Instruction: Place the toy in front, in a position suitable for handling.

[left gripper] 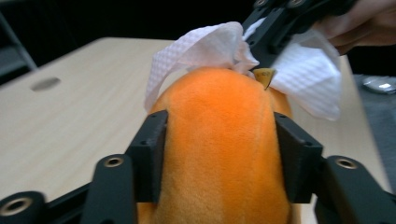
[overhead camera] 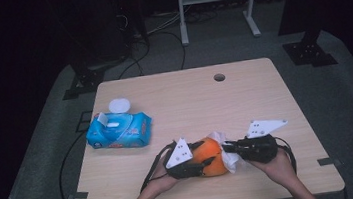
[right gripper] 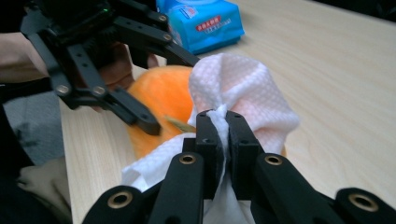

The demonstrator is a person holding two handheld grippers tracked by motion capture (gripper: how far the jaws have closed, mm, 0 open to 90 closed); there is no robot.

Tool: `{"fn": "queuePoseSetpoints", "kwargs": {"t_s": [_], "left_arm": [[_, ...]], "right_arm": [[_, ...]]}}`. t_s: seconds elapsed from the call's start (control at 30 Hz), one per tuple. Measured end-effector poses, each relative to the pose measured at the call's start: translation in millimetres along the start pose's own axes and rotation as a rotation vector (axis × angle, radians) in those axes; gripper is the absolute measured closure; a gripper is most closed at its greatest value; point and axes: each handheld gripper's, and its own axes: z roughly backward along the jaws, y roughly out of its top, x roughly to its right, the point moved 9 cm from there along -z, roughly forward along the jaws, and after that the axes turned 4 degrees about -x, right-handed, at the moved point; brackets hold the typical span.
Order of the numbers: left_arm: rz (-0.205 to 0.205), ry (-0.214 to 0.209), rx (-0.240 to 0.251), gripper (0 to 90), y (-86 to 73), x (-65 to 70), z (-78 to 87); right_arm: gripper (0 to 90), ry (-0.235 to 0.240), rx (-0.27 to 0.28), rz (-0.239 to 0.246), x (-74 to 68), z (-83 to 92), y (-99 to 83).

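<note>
Both hands sit low at the near edge, pointed in at each other. Left gripper has its jaws spread and pressed against both sides of the orange plush toy – right gripper is pinched tight on the white wipe.

My left tool has its jaws squeezed on both sides of the orange plush, which bulges up between them. Past its far end, the right tool pinches a white wipe draped over the top of it. Tan surface runs underneath.
</note>
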Motion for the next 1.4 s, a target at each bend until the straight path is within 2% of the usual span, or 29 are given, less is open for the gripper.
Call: {"fn": "queuePoseSetpoints", "kwargs": {"t_s": [0.03,0.13,0.2,0.3,0.4,0.53,0.63,0.7,0.8,0.9,1.0,1.13,1.2,1.27,1.33,1.4], "left_arm": [[0.020,-0.012,0.001,39.9,-0.7,-0.5,1.1],[0.046,-0.036,-0.005,38.8,-3.7,1.1,1.9],[0.053,-0.041,-0.009,38.7,-3.8,2.4,1.9],[0.049,-0.049,-0.010,37.9,-3.8,5.1,1.2],[0.067,-0.064,-0.011,35.3,-4.7,4.1,3.5],[0.117,-0.097,-0.002,31.8,-2.9,1.9,6.8],[0.102,-0.098,-0.007,33.2,-2.8,3.5,5.6],[0.096,-0.098,-0.010,33.4,-2.1,5.1,4.9],[0.092,-0.104,-0.011,33.0,-1.4,8.4,3.5],[0.091,-0.107,-0.015,32.6,-1.6,8.0,5.0],[0.099,-0.105,-0.005,32.1,-1.2,6.1,6.9],[0.092,-0.112,-0.011,32.3,-0.3,8.6,5.7],[0.087,-0.118,-0.013,32.3,0.1,11.1,4.4],[0.075,-0.122,-0.015,32.3,0.7,14.0,2.9],[0.071,-0.121,-0.017,31.9,1.0,15.3,2.6],[0.069,-0.119,-0.010,29.3,1.7,13.4,4.8]], "right_arm": [[84.5,-0.005,-0.006,-0.010,2.8,0.9,-1.9],[84.4,-0.021,-0.024,-0.045,10.2,5.4,-9.4],[84.4,-0.038,-0.012,-0.034,8.5,8.2,-7.5],[84.3,-0.041,0.024,-0.002,-1.8,7.8,4.0],[84.3,-0.050,0.004,0.030,-5.9,1.7,4.8],[84.4,-0.043,-0.014,-0.018,6.4,2.9,-6.8],[84.4,-0.073,-0.038,-0.024,13.4,5.3,-11.6],[84.3,-0.071,-0.006,-0.020,11.5,9.0,-5.3],[84.3,-0.030,0.061,0.009,-3.3,11.4,10.7],[84.3,-0.029,0.027,0.036,-7.1,5.1,8.4],[84.3,-0.013,0.008,-0.003,-0.4,2.3,-1.5],[84.3,-0.044,-0.018,-0.017,8.2,7.4,-8.9],[84.4,-0.040,0.011,-0.022,5.5,10.8,-3.5],[84.3,-0.015,0.050,0.001,-3.9,11.4,7.5],[84.3,-0.015,0.041,0.024,-7.9,7.6,10.1],[84.3,-0.013,0.008,0.033,-7.3,2.0,4.3]]}}
